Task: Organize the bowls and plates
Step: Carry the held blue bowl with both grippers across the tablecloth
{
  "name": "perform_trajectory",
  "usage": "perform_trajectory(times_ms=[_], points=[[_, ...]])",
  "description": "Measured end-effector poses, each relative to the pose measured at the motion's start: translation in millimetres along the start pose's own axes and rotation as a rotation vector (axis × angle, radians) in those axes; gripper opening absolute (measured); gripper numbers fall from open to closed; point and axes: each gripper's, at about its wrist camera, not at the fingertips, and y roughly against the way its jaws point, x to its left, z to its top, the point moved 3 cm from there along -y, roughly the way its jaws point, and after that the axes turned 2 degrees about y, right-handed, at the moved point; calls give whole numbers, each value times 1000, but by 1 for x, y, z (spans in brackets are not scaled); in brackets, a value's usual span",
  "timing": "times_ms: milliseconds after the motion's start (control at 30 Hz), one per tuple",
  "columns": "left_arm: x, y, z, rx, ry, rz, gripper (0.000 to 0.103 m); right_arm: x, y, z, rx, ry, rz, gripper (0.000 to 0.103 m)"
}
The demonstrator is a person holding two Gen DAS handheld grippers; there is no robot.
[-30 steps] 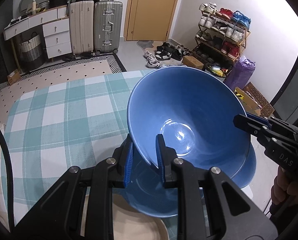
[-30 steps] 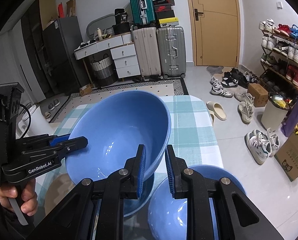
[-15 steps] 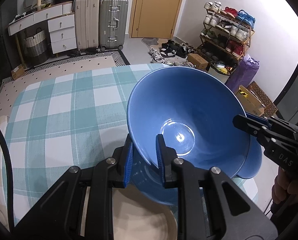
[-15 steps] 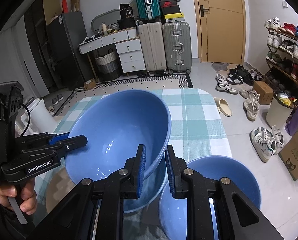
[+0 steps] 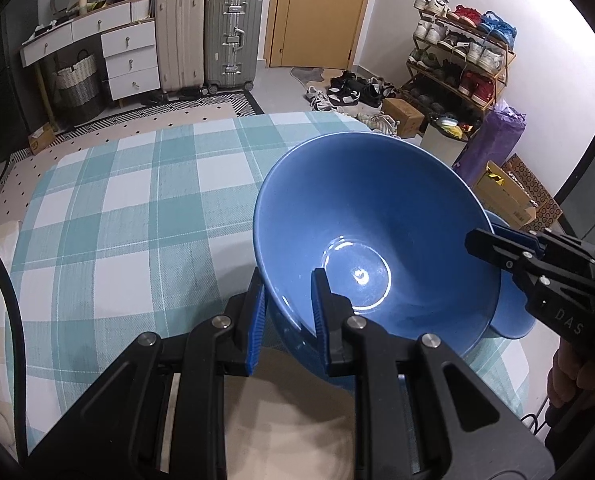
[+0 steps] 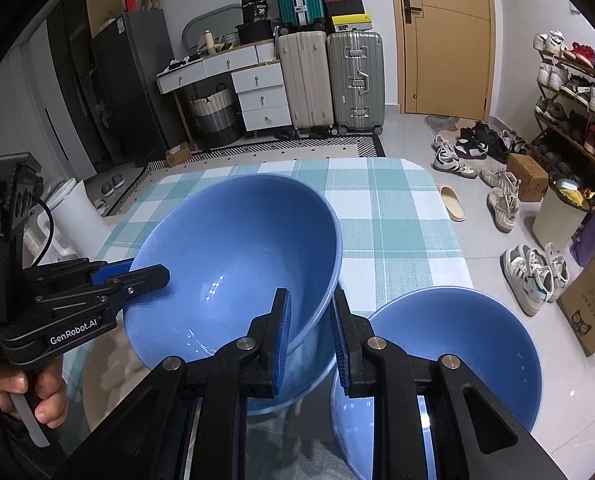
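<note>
A large blue bowl (image 5: 369,232) (image 6: 233,256) hangs tilted over the checked tablecloth (image 5: 117,220), held at two opposite sides of its rim. My left gripper (image 5: 287,280) is shut on the near rim in the left wrist view. My right gripper (image 6: 310,296) is shut on the opposite rim. Each gripper shows in the other's view: the left gripper (image 6: 137,276), the right gripper (image 5: 481,240). Close under the held bowl sits a second blue bowl (image 6: 309,364). A third blue bowl (image 6: 449,360) (image 5: 513,312) stands to its right on the table.
A beige plate (image 5: 289,412) lies at the table's near edge under my left gripper. Beyond the table stand suitcases (image 5: 233,36), white drawers (image 5: 129,60), a shoe rack (image 5: 465,56) and loose shoes on the floor. A hand (image 6: 37,396) grips the left handle.
Both grippers have sunk toward the table with the blue bowl between them. The bowl now sits lower over the one beneath, and the third bowl shows more fully at the right.
</note>
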Motion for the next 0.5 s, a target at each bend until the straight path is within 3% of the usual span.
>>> perform_trajectory(times_ms=[500], points=[[-3,-14,-14,17,-27,43,18,7,-11,-13,29,36,-44,21]])
